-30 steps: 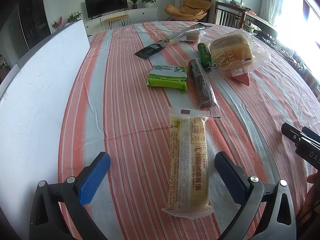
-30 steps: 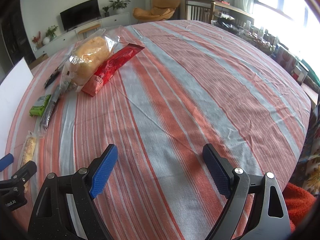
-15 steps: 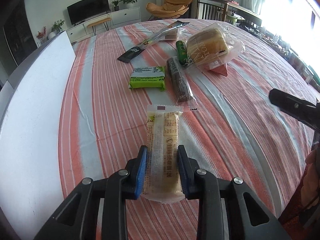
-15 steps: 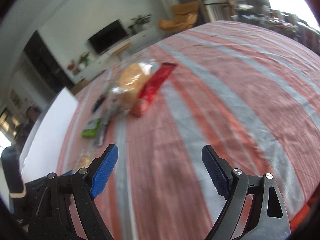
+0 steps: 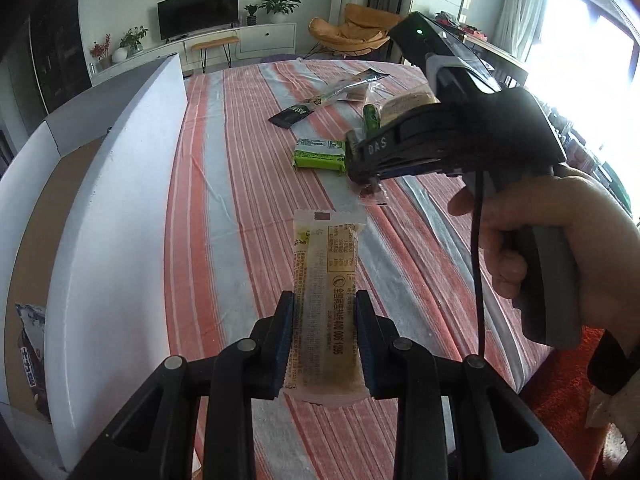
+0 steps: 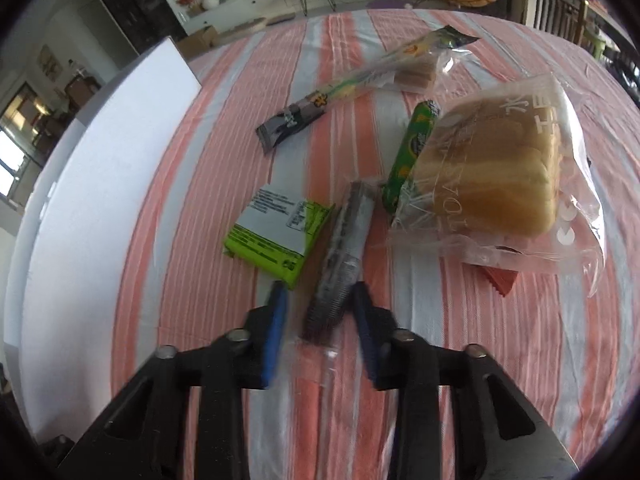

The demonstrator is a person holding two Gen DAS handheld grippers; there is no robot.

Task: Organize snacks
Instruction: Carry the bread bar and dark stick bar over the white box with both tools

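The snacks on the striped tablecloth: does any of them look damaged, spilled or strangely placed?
Nothing looks damaged or spilled. The only untidy spot: the bread bag lies on top of a red packet and against the green roll.

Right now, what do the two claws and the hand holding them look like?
Both claws, left claw and right claw, have black frames, silver rivets and blue ribbed pads. The right one's black body reads "DAS", shows a green light, with a grey handle and black cable. The hand wears a dark wristband.
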